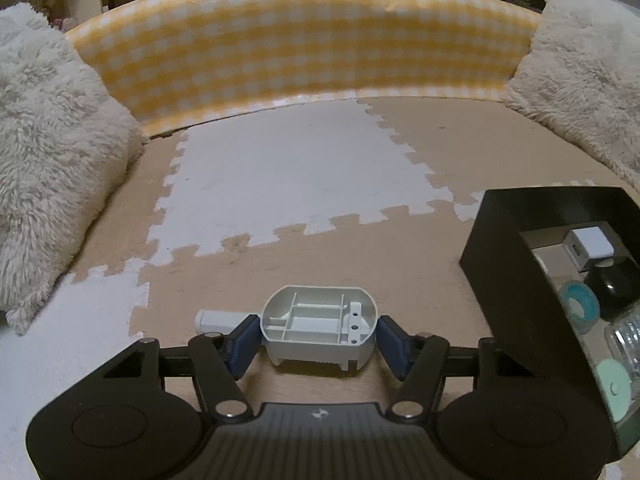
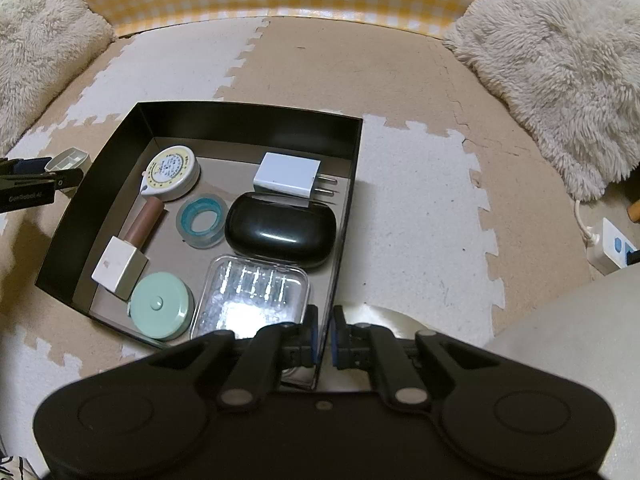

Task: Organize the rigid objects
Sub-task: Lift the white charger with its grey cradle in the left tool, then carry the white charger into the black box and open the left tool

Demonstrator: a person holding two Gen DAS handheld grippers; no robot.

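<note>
A white plastic shell (image 1: 316, 316), hollow side up with ribs inside, lies on the foam mat. My left gripper (image 1: 318, 336) has its blue pads (image 1: 244, 340) pressed against the shell's two ends. A short white tube (image 1: 218, 319) lies just behind the shell's left end. In the right wrist view the shell (image 2: 68, 160) and left gripper (image 2: 40, 176) show left of the black box (image 2: 248, 120). My right gripper (image 2: 326, 338) is shut on the box's near right wall. The box holds a charger (image 2: 288, 176), black case (image 2: 280, 228), tape roll (image 2: 202, 220) and several other items.
Fluffy cream cushions (image 1: 52, 160) (image 2: 560, 60) flank the mat left and right. A yellow checked barrier (image 1: 300, 40) closes the far side. The black box (image 1: 504, 248) stands just right of the shell. A white power strip (image 2: 608, 246) lies at the far right.
</note>
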